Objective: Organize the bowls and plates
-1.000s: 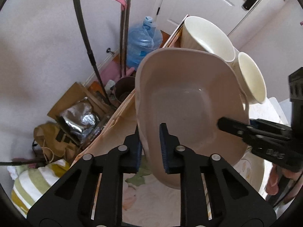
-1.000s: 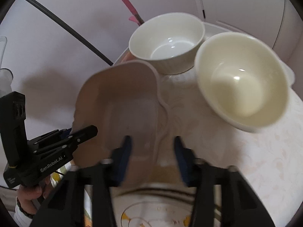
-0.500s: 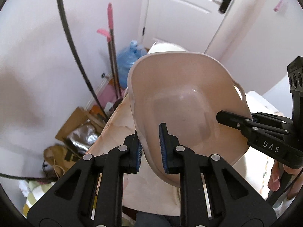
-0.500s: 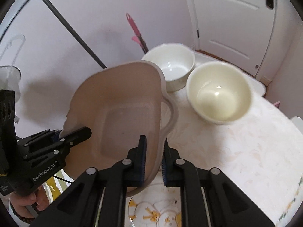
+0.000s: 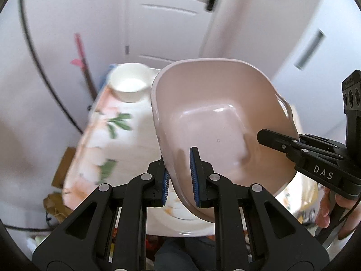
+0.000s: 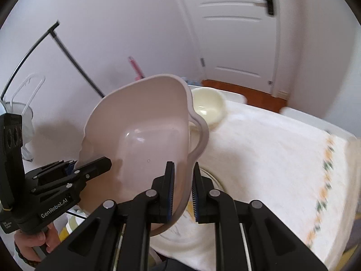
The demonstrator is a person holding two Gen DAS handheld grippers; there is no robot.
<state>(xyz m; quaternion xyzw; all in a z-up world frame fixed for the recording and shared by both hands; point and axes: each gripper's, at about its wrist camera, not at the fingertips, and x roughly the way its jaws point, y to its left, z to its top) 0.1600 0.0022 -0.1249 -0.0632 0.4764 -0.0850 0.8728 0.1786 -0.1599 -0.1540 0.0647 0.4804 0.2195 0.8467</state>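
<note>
A pale pink plastic basin (image 5: pixel 216 117) (image 6: pixel 144 131) with side handles hangs tilted in the air above the table. My left gripper (image 5: pixel 179 174) is shut on its left rim. My right gripper (image 6: pixel 182 189) is shut on the opposite rim, beside a handle. Each gripper also shows in the other's view, at the basin's edge. A white bowl (image 5: pixel 129 84) sits at the table's far left corner. A cream bowl (image 6: pixel 208 105) sits behind the basin. Under the basin lies a patterned plate (image 6: pixel 180 234), partly hidden.
The table (image 6: pixel 270 158) wears a white cloth with a floral border. A white door (image 6: pixel 237 29) stands behind it. A black rack pole (image 6: pixel 74 63) and pink-handled tools (image 5: pixel 82 65) lean by the wall at the left. A hand (image 6: pixel 31 246) holds the left gripper's handle.
The right gripper's jaws closed onto the basin's rim. Both grippers lifted the basin up and back from the table; the two bowls now look smaller and farther away.
</note>
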